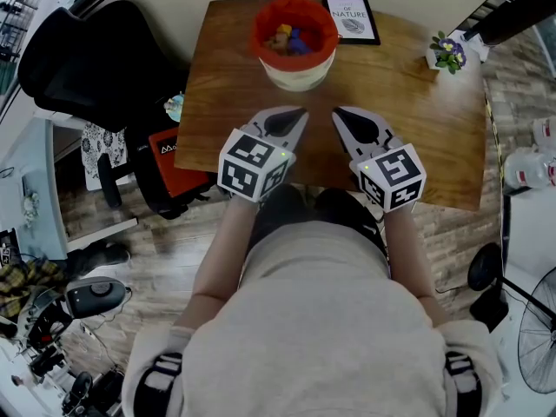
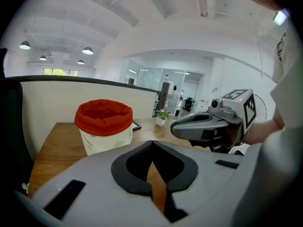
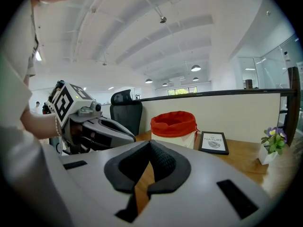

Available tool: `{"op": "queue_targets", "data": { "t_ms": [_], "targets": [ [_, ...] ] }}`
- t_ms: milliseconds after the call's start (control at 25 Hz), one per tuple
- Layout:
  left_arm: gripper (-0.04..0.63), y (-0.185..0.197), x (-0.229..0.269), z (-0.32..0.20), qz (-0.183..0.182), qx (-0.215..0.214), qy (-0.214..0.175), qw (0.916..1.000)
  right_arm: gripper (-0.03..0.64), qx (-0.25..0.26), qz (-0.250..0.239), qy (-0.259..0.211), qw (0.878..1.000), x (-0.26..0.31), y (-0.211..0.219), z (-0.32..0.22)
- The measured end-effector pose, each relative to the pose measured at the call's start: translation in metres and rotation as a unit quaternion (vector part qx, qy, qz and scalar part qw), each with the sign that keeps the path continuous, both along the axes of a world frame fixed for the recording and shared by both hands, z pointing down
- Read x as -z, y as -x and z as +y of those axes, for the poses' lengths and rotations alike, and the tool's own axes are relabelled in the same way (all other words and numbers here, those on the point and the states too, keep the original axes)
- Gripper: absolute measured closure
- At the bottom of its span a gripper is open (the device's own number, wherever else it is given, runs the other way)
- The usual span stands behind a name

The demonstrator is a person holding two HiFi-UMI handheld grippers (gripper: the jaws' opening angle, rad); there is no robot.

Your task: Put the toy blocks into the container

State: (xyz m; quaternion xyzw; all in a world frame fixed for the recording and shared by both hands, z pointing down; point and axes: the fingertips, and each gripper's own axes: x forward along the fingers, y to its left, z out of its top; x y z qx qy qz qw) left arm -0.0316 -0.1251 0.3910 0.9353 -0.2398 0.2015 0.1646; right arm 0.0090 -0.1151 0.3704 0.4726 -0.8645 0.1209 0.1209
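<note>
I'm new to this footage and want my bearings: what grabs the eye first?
A white bucket with a red liner stands at the far edge of the brown wooden table, with colourful toy blocks inside it. Nearer the person, the left gripper and right gripper hover side by side over the table, both shut and empty.

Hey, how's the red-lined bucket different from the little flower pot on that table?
The bucket is much bigger than the flower pot. The bucket has a red liner and holds coloured blocks; the flower pot is white and holds purple flowers. Both stand upright on the wooden table.
</note>
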Motion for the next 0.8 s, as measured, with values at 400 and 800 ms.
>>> {"op": "queue_targets", "data": {
  "t_ms": [400,800],
  "targets": [
    [0.580,0.0006,-0.0011,-0.0022,0.002,0.005,0.003,1.0000,0.606,0.004,-0.005,0.007,1.000,-0.0023,0.0013,-0.0002],
    [0.580,-0.0028,-0.0032,-0.0022,0.002,0.003,0.007,1.0000,0.606,0.012,-0.007,0.011,1.000,-0.0023,0.0012,-0.0008]
  ]
}}
